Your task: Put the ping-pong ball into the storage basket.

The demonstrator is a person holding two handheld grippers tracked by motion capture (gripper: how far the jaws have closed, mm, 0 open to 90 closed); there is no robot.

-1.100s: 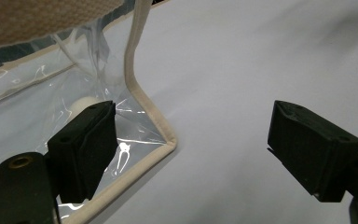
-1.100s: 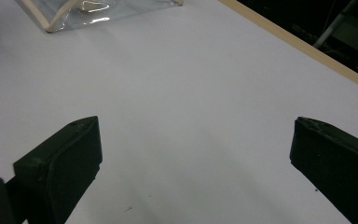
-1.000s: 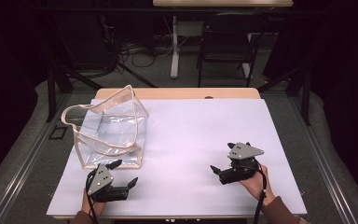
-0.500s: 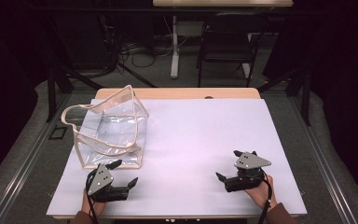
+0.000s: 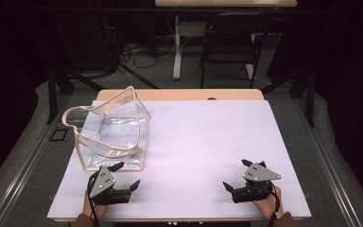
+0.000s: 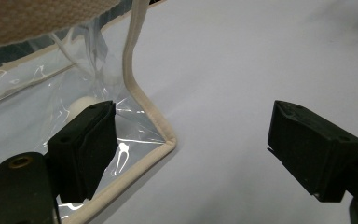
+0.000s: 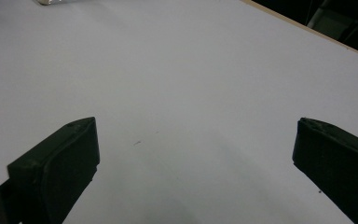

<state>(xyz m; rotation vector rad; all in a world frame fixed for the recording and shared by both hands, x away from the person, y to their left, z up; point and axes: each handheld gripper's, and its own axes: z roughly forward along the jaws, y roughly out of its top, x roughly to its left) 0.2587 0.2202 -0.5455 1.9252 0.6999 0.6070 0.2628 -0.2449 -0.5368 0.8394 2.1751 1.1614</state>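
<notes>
The clear bag [image 5: 111, 135] with its cream trim stands just ahead of the left gripper [image 5: 125, 177], its near bottom corner [image 6: 168, 140] lying right between that gripper's spread jaws in the left gripper view, closer to the jaw on that view's left, which sits against the clear plastic. The right gripper [image 5: 234, 175] rests well off to the other side, jaws equally wide apart, with nothing but bare white table cover [image 7: 177, 84] in front of it.

From where I stand, the job looks to be taking hold of the bag, and the left gripper is the one placed for it. To do it well, I would go for the cream binding rather than the slick film (the plastic looks likely to slip or crumple). Ease forward until the trimmed corner edge sits squarely between the pads, then close firmly. The bag seems light and floppy, so a push could simply shove it away; a low, slow approach is safer. The right gripper could come across to steady the far side or catch the handle loop [image 5: 71, 120].
</notes>
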